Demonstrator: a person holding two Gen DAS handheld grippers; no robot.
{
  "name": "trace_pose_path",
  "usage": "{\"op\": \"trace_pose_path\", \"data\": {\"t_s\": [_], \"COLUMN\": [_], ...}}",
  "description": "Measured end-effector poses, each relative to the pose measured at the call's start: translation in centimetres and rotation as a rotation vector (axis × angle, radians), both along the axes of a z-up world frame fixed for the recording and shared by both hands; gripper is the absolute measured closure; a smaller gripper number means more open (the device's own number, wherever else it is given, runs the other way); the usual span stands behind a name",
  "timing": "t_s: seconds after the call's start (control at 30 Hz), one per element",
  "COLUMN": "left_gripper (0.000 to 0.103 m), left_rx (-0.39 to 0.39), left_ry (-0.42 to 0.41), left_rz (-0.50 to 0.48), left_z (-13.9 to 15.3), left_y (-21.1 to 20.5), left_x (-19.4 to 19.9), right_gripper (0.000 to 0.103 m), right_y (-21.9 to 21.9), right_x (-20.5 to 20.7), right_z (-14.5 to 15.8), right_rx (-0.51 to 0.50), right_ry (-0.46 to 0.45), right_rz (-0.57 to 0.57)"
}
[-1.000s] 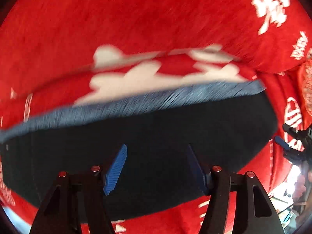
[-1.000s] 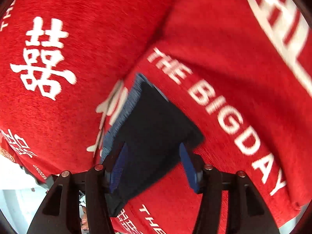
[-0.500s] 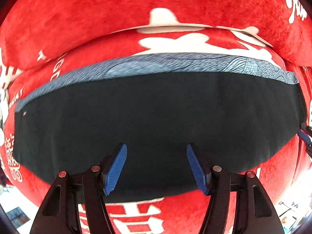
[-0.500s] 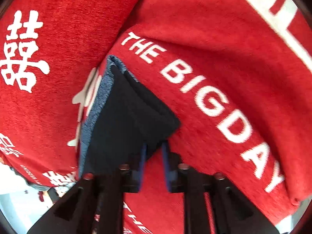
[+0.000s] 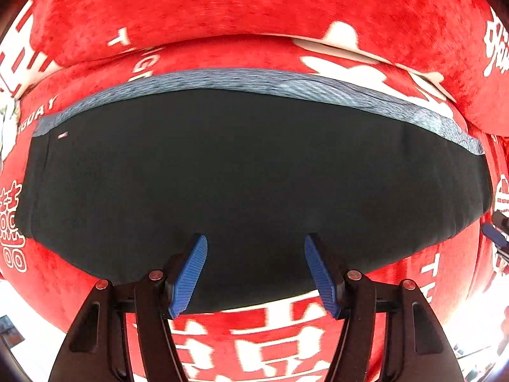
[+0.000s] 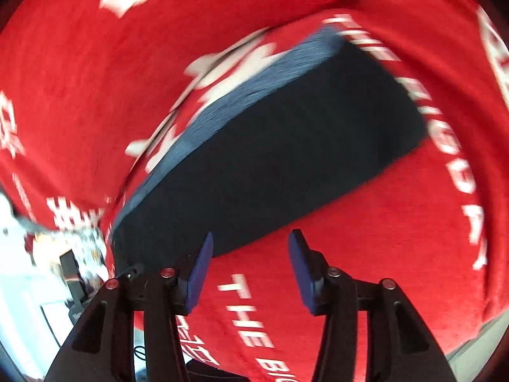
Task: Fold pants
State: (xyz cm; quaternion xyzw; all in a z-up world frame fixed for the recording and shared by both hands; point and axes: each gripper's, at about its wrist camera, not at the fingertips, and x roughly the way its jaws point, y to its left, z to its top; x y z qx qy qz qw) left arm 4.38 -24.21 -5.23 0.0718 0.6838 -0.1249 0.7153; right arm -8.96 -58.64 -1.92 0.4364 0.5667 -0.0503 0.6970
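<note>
- The pants (image 5: 254,175) lie as a flat, dark, nearly black packet on a red cloth (image 5: 254,6) with white printed letters; it looks already folded into a compact rectangle, so I judge the task close to its end.
- Along the far edge runs a grey-blue band (image 5: 254,78) with a fine ribbed weave — probably the waistband, firmer than the rest.
- The fabric looks matte, soft and light, a knit without stiffness; it should drape and sag when lifted, not slide much on the plush cloth; not fragile.
- Best hold, in my judgement: the near folded edge, pinching all layers together, or the two corners at once; taking only the top layer would open the fold.
- The left hand-held gripper (image 5: 256,267) is wide open and holds nothing; its blue ribbed pads (image 5: 191,270) sit over the near edge of the pants.
- The right hand-held gripper (image 6: 249,269) also stands open and empty, over the red cloth just beside a corner of the pants (image 6: 286,165); this view is blurred.
- The cloth is thick, velvety and bulges in soft rolls behind the pants.
</note>
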Motion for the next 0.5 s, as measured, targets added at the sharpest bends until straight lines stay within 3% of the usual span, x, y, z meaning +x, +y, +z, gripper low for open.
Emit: {"op": "trace_pose_path", "data": {"t_s": [0.27,0.5], "left_gripper": [0.038,0.038], "left_rx": [-0.052,-0.058], "left_ry": [-0.017,-0.090], "left_rz": [0.026,0.134], "left_z": [0.8,1.6], "left_y": [10.7,24.9], "left_x": [3.8,8.2], "right_gripper": [0.047,0.046], "right_y": [13.9,29.9], "right_x": [8.7,20.3], "right_z": [1.2,1.7], "right_rx": [-0.042,0.008], "right_ry": [-0.027,-0.112], "right_rz": [0.217,0.532]}}
